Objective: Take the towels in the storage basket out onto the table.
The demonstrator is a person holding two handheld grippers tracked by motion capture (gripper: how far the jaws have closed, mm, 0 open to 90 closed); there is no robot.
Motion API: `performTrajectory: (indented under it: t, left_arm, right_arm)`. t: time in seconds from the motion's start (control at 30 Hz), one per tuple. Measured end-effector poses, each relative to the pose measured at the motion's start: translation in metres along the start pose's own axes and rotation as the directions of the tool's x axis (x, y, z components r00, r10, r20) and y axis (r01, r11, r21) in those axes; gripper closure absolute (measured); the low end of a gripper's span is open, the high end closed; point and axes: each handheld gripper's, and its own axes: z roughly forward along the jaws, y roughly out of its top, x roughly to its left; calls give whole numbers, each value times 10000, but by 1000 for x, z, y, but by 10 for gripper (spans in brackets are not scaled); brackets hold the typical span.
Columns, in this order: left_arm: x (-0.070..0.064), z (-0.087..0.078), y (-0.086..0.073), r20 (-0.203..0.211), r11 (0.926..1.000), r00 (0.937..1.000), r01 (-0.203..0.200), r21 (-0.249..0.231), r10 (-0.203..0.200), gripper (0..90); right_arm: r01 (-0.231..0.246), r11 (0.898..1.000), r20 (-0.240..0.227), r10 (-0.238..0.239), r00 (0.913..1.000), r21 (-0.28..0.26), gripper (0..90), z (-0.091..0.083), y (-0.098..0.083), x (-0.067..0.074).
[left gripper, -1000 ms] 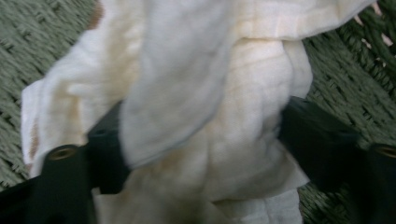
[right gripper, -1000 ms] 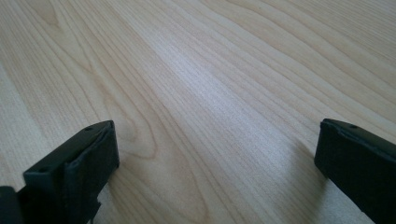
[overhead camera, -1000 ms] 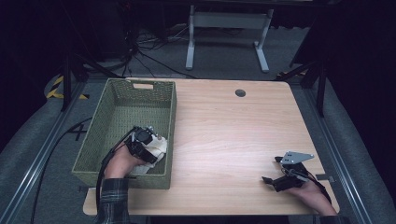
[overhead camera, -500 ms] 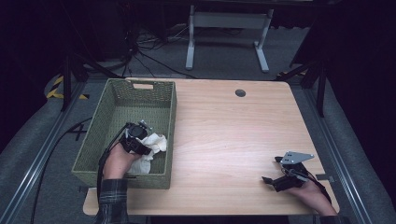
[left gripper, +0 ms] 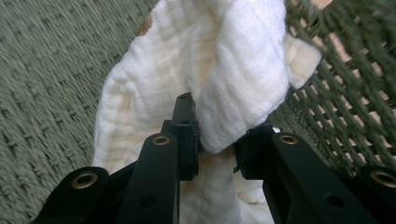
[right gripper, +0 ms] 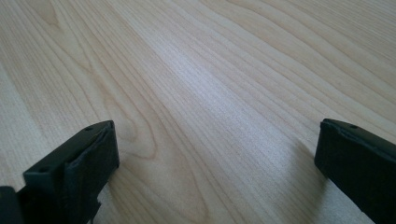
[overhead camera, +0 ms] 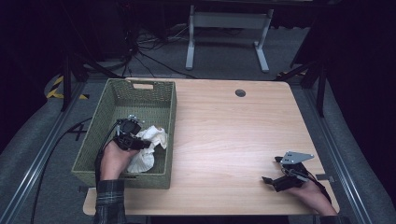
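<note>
A crumpled white cloth (overhead camera: pixel 152 137) lies inside the green woven basket (overhead camera: pixel 170 121) at the table's left. My left gripper (overhead camera: pixel 140 143) is down in the basket, shut on a thick fold of that cloth. In the left gripper view the cloth (left gripper: pixel 233 60) bulges up from between the jaws of the left gripper (left gripper: pixel 217 135), with the basket's floor and wall (left gripper: pixel 46 70) around it. My right gripper (overhead camera: pixel 267 179) rests low at the table's front right corner. It stands open over bare wood, with nothing between the fingers of the right gripper (right gripper: pixel 217 149).
The light wooden table (overhead camera: pixel 224 126) has a round cable hole (overhead camera: pixel 240 93) near its far edge. Beyond the table stand a metal frame's legs (overhead camera: pixel 224 42) and loose cables on the dark floor. A hand and plaid sleeve (overhead camera: pixel 109 200) come in at the bottom left.
My left gripper has carried the cloth from the basket's near right corner deeper into the basket and lower. The right gripper has stayed where it was.
</note>
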Motion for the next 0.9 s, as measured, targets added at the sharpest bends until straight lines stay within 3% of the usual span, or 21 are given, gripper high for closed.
performTrajectory:
  t: [0.17,0.43,0.9]
  left_arm:
    - [2,-14,-1,76,9973,9999,104,-723,-99,731]
    - [3,-29,-3,257,9894,9995,193,-1437,-158,732]
    - [-7,-49,1,300,9745,9993,-162,-2240,235,739]
  right_arm:
    - [9,10000,3,-9,10000,-3,0,0,0,0]
    - [0,10000,2,0,10000,0,0,0,0,0]
    - [19,10000,-4,-19,10000,9,0,0,0,0]
